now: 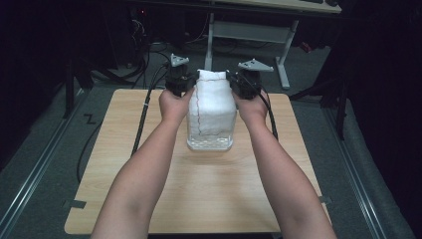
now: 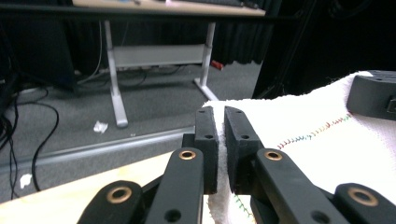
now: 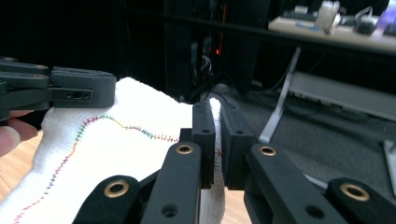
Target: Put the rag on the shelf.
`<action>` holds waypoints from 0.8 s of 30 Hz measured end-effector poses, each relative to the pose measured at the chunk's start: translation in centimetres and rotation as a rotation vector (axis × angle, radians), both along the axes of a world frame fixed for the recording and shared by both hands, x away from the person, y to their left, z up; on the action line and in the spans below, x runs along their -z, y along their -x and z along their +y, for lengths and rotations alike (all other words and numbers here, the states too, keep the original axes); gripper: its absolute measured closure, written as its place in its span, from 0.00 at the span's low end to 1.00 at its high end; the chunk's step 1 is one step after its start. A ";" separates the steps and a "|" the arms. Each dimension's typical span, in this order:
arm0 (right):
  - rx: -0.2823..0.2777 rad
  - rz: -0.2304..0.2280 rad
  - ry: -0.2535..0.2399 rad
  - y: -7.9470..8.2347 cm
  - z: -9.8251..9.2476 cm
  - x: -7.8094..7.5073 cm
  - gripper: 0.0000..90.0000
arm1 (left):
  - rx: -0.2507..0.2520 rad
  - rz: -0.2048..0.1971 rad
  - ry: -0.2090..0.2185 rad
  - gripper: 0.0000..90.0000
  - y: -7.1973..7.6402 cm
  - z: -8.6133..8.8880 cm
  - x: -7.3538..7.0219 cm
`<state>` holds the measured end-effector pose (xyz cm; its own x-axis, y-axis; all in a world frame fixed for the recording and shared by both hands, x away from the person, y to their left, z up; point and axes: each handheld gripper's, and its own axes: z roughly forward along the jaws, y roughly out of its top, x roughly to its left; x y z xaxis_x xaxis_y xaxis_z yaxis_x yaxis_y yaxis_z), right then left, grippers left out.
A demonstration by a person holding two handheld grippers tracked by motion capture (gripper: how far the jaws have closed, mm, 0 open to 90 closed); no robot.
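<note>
A white towel with a line of coloured stitching hangs upright over the middle of the wooden table, its lower end resting on the tabletop. My left gripper is shut on the towel's top left corner; in the left gripper view the cloth is pinched between the jaws of that gripper. My right gripper is shut on the top right corner, and the right gripper view shows the towel clamped in its jaws. The left gripper also appears at the towel's far corner there.
A desk frame with white legs stands on the grey floor beyond the table. Black cables trail from the grippers over the table's left side. Metal rails run along the floor on both sides.
</note>
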<state>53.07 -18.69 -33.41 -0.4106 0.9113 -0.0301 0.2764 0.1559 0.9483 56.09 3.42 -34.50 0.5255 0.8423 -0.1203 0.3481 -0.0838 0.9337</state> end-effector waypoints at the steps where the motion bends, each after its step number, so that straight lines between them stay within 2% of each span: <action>1: 0.002 0.011 0.005 -0.2 0.0 0.3 0.96 | 0.000 0.008 -0.006 0.93 -0.2 0.0 0.3; 3: 0.010 0.035 0.021 -0.8 0.1 1.0 0.96 | 0.002 0.025 -0.016 0.93 -0.5 -0.2 0.8; 8: 0.015 0.070 0.022 -1.4 0.0 2.1 0.95 | 0.004 0.037 -0.023 0.92 -0.7 -0.2 1.4; 13: 0.021 0.077 0.043 -1.5 0.2 2.6 0.95 | 0.008 0.044 -0.035 0.92 -0.7 -0.2 1.6; 18: 0.023 0.079 0.046 -1.5 0.3 2.6 0.95 | 0.013 0.058 -0.027 0.92 -0.7 -0.1 1.9; 19: 0.023 0.079 0.047 -1.5 0.4 2.6 0.92 | 0.021 0.068 -0.019 0.89 -0.8 0.0 1.9; 21: 0.029 0.075 0.053 -1.5 0.4 2.6 0.84 | 0.019 0.069 -0.004 0.77 -0.8 0.2 1.9; 24: 0.035 0.073 0.049 -1.5 0.4 2.6 0.83 | 0.015 0.059 0.007 0.73 -0.7 0.4 1.6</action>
